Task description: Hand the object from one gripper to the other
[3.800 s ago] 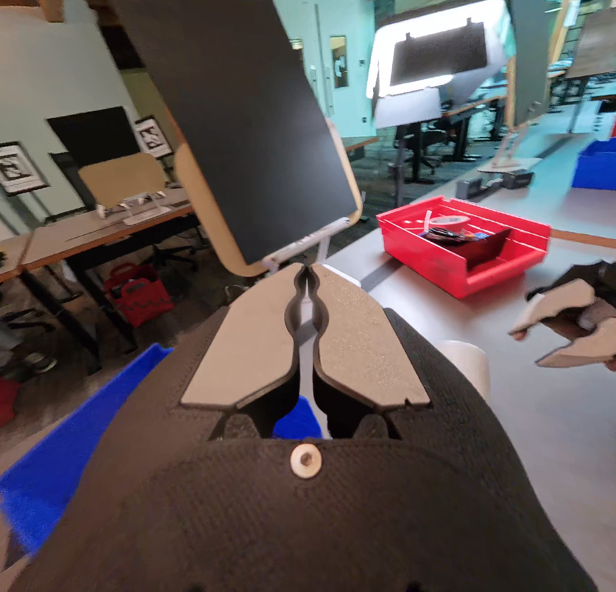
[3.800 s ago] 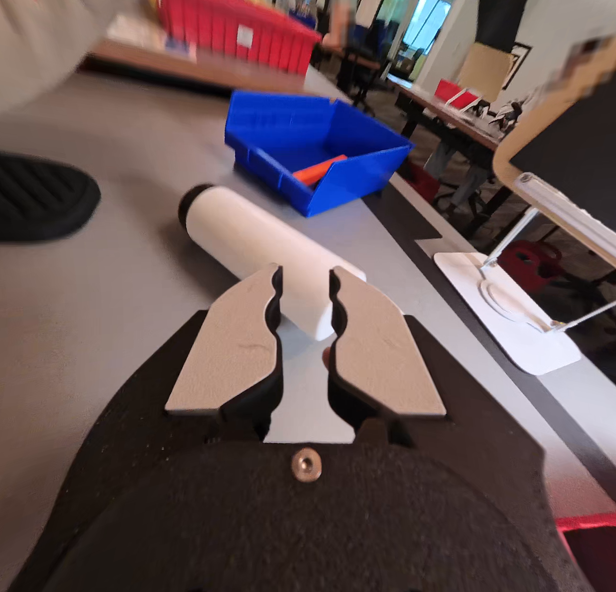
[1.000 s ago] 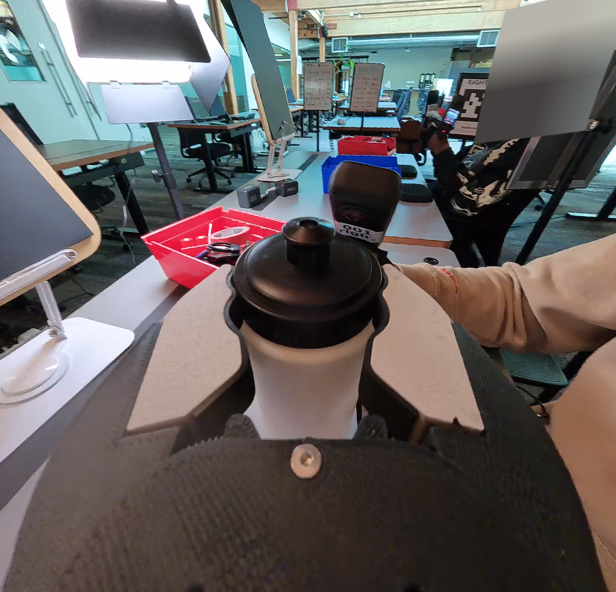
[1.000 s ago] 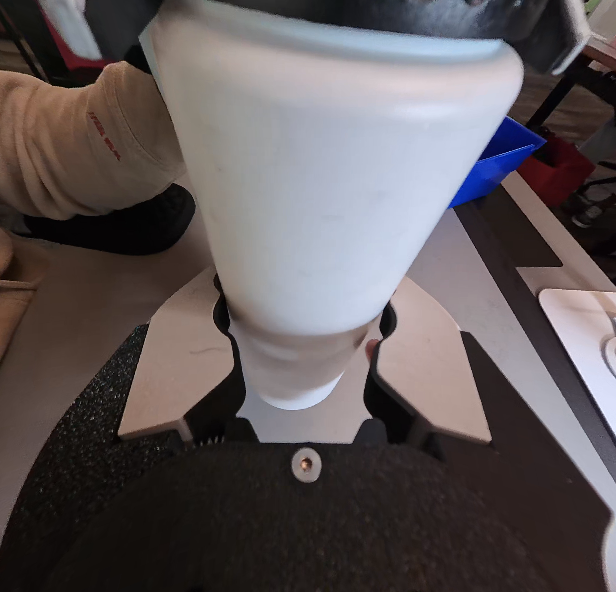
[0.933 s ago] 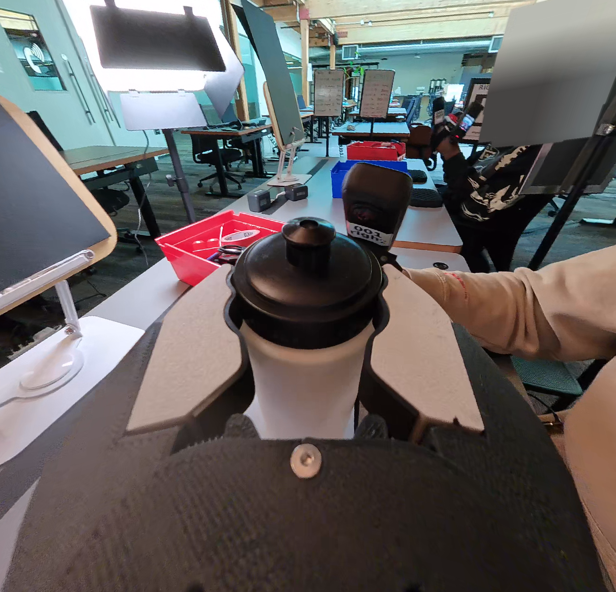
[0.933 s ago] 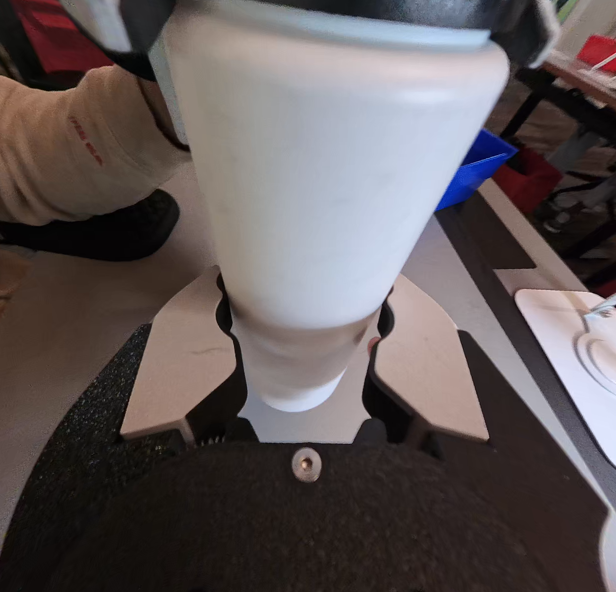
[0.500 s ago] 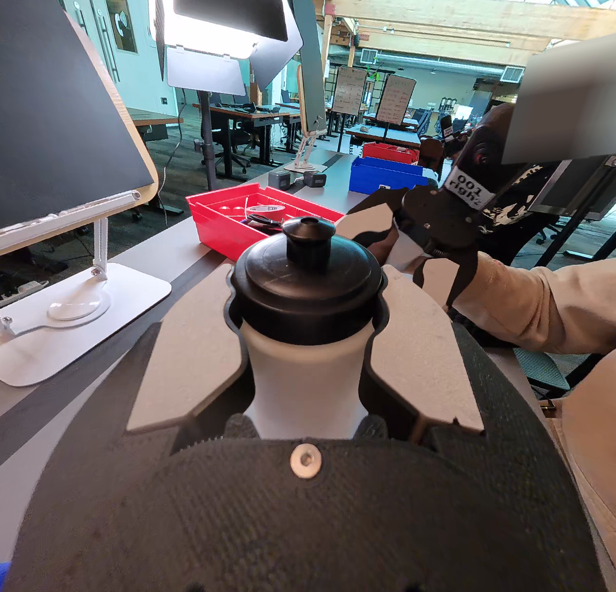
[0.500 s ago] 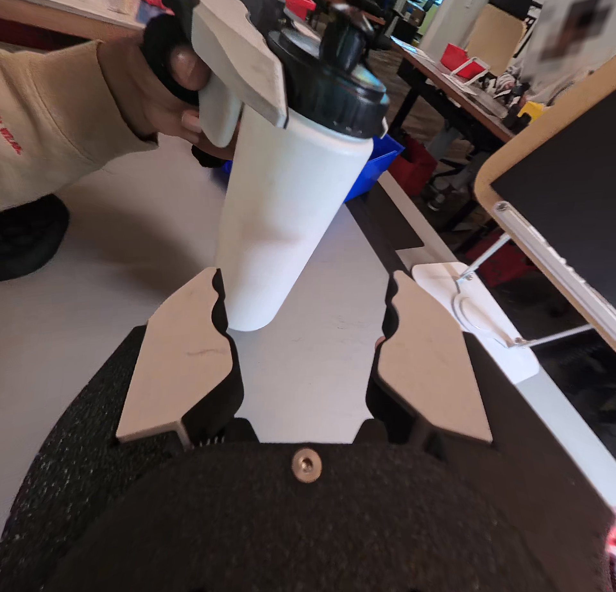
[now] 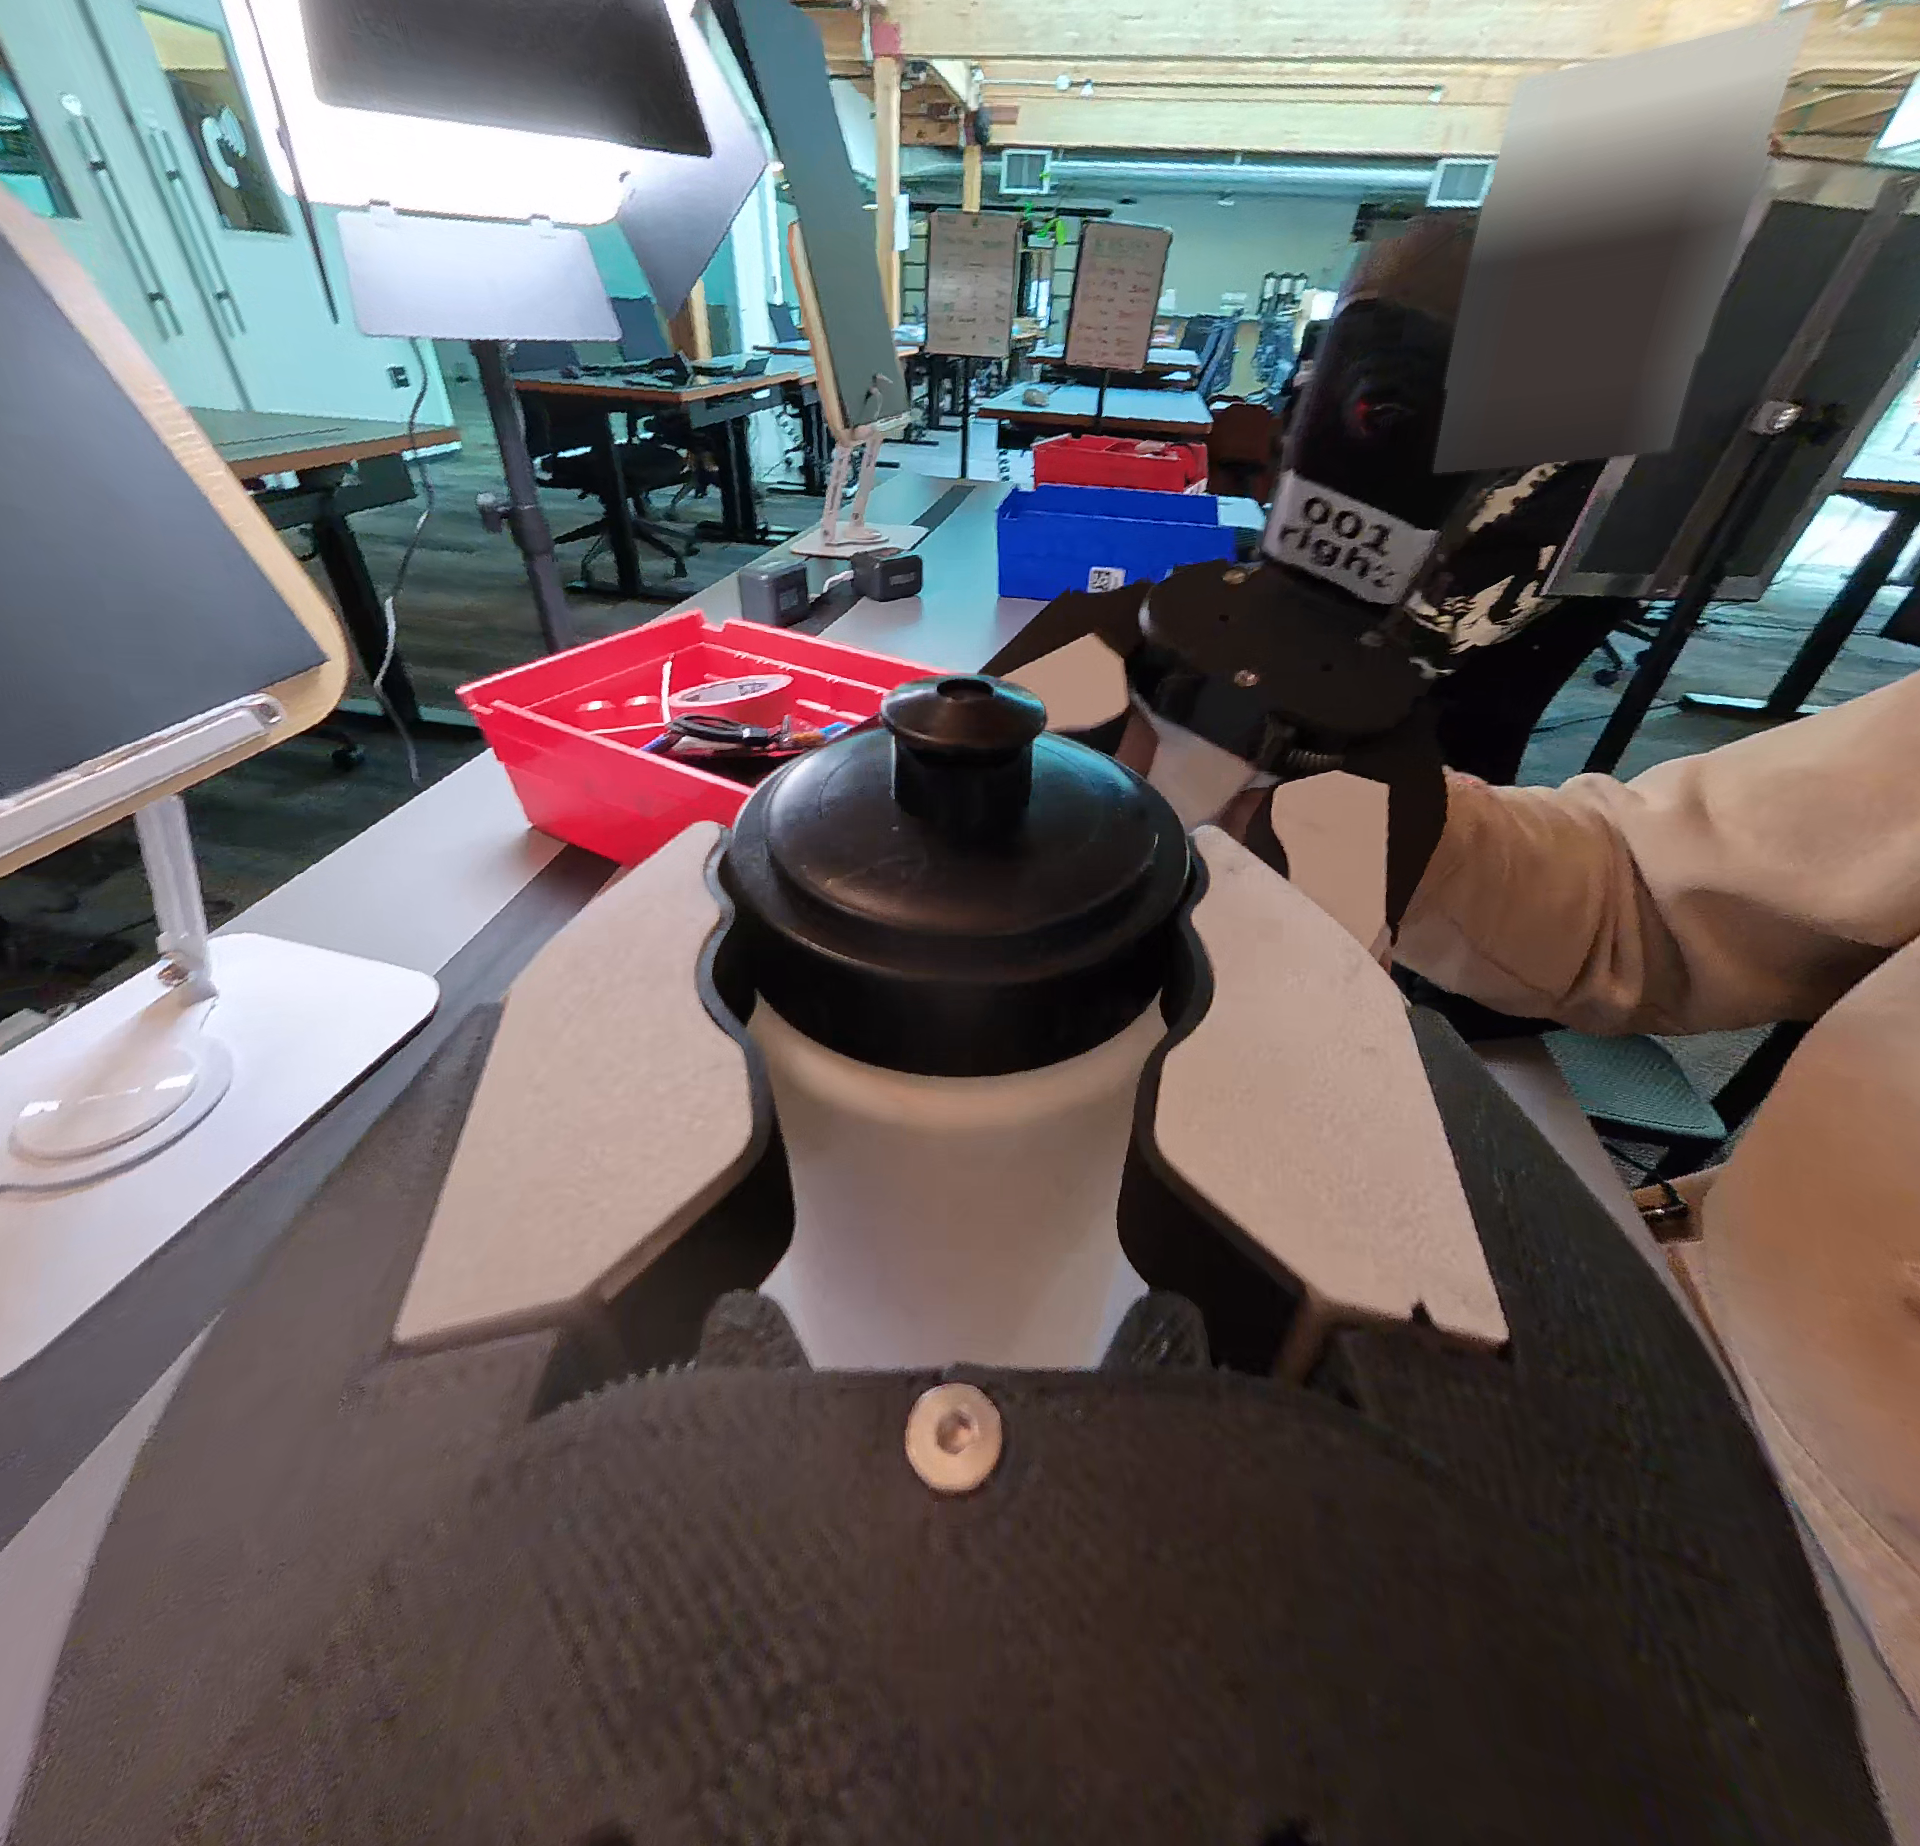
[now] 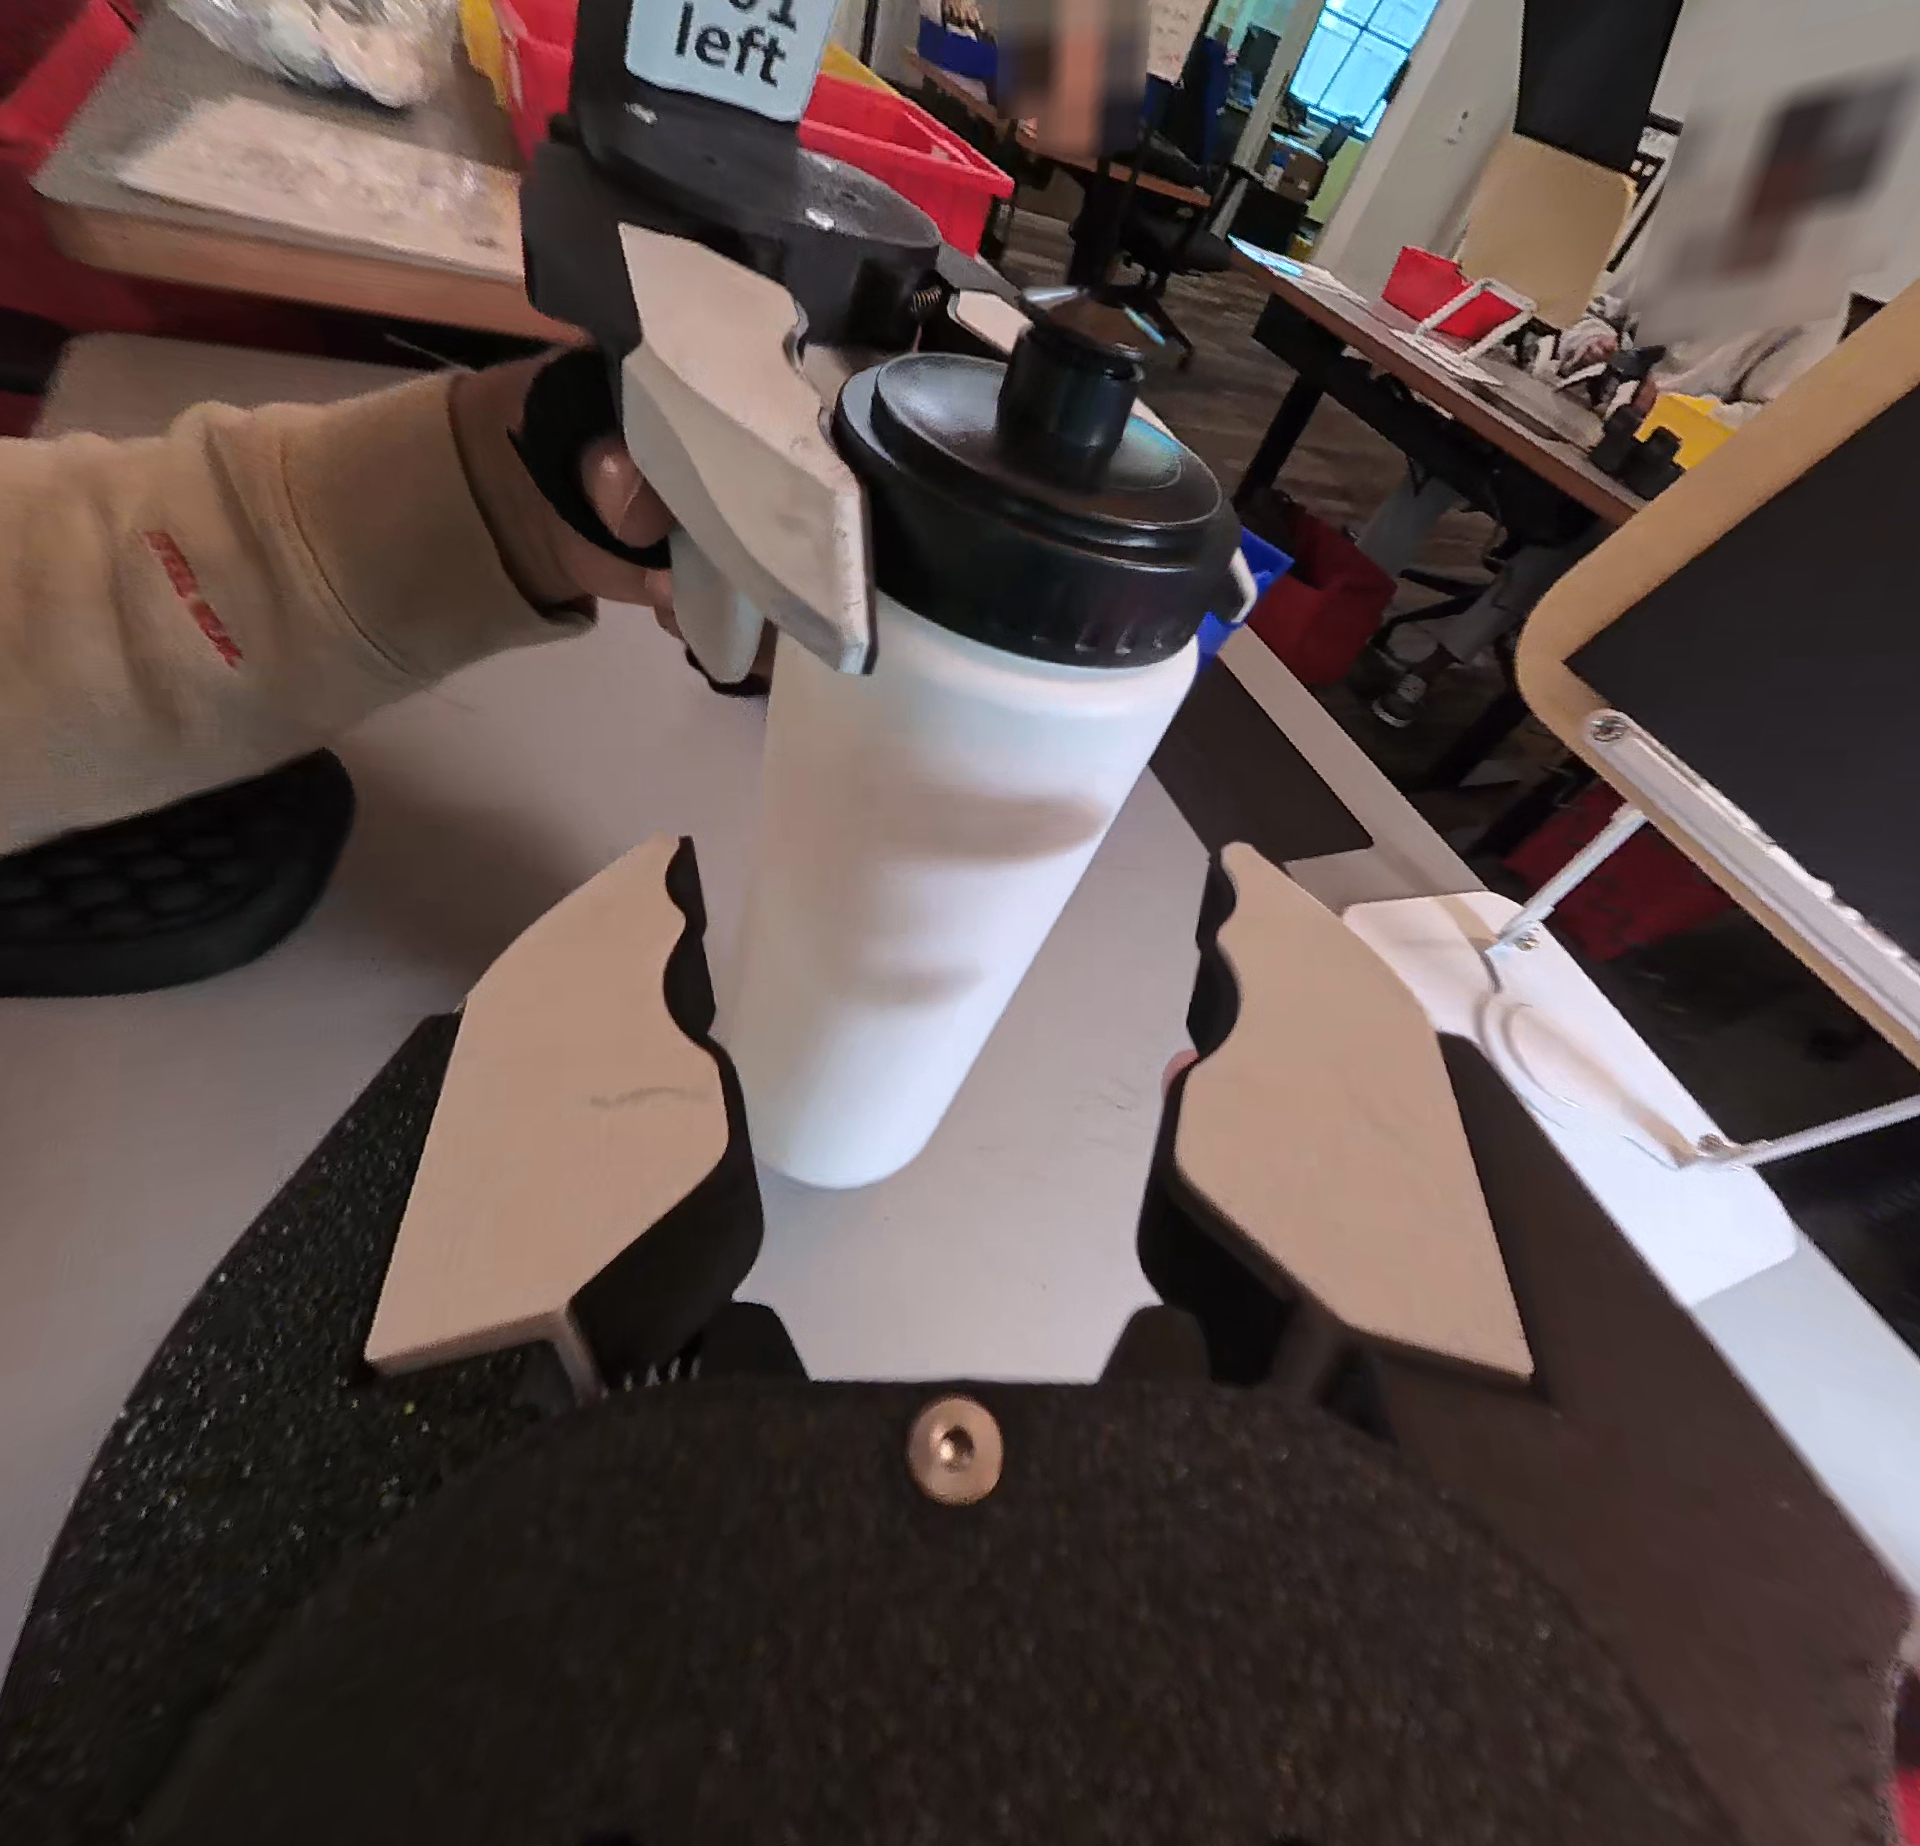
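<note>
Left wrist view: looking along the left gripper point(image 9: 956, 923), jaws clamping the white bottle point(image 9: 951, 1162) just under its black cap point(image 9: 956, 861), cap and spout pointing away from the camera, white body running back between the two grey fingers point(image 9: 613, 1100). Beyond the cap, facing the right gripper point(image 9: 1226, 747), jaws spread wide and holding nothing, carried by a hand in a beige sleeve point(image 9: 1662, 892). Sitting on the grey worktop point(image 9: 416, 871) further off: a red bin point(image 9: 686, 736) with a roll of tape and small clutter inside, and a blue bin point(image 9: 1112, 539) behind it. Standing at the left edge: a dark tilted panel on a white stand point(image 9: 177, 1048).

Right wrist view: looking along the right gripper point(image 10: 951, 975), jaws gaping wide, the bottle's point(image 10: 935, 882) rounded base hanging between the fingers point(image 10: 582, 1121), close to the left one, contact not possible to tell. Gripping the bottle at the neck from above-left: the left gripper point(image 10: 790, 508), bottle tilting with its cap point(image 10: 1039, 518) leaning up and to the right, base held clear above the worktop point(image 10: 520, 778). Lying at the left on the worktop: a black perforated pad point(image 10: 166, 882). Showing at the right: the white stand base point(image 10: 1558, 1069) and dark panel
</note>
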### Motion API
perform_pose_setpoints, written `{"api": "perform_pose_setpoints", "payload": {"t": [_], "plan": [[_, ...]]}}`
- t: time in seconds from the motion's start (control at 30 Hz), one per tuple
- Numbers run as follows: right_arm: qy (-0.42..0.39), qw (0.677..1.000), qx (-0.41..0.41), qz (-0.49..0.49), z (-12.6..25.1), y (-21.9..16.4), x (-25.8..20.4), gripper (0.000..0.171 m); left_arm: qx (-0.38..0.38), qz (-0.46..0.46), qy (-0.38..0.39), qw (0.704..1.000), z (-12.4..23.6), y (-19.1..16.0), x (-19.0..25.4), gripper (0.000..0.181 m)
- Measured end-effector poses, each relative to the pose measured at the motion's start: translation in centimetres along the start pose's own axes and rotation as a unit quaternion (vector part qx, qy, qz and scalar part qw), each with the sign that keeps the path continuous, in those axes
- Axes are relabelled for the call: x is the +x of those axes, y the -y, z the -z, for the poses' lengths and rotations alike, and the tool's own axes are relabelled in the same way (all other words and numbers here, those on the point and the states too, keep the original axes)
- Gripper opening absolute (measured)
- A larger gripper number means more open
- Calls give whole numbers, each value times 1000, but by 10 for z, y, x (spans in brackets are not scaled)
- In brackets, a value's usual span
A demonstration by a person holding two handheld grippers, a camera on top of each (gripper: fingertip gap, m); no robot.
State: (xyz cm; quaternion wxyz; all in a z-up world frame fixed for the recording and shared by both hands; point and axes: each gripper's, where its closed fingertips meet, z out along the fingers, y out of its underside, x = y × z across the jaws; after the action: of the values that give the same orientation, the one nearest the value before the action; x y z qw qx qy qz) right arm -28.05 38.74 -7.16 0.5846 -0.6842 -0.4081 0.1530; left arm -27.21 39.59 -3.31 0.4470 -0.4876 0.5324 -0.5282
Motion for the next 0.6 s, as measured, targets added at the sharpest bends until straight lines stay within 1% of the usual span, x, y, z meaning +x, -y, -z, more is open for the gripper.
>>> {"api": "perform_pose_setpoints", "payload": {"t": [0.1,0.17,0.23,0.27,0.37,0.47,0.5,0.6], "plan": [[34,998,24,-37,-2,6,-9,93,8,-8,-21,1000,-9,6,17,79],[59,995,43,-61,-3,10,-15,91,11,-18,-32,999,-18,9,30,79],[61,994,57,-63,-3,13,-16,88,12,-22,-31,999,-23,12,36,79],[61,994,61,-60,-1,13,-15,86,15,-19,-30,999,-24,14,36,79],[74,992,72,-69,2,16,-15,85,24,5,-36,999,-22,17,37,80],[93,986,93,-101,9,18,-9,84,26,-5,-34,999,-14,18,32,86],[95,984,103,-110,13,19,-3,84,21,-6,-40,999,-10,16,31,88],[87,978,138,-132,29,25,15,84,7,12,-51,999,-8,3,23,84]]}}
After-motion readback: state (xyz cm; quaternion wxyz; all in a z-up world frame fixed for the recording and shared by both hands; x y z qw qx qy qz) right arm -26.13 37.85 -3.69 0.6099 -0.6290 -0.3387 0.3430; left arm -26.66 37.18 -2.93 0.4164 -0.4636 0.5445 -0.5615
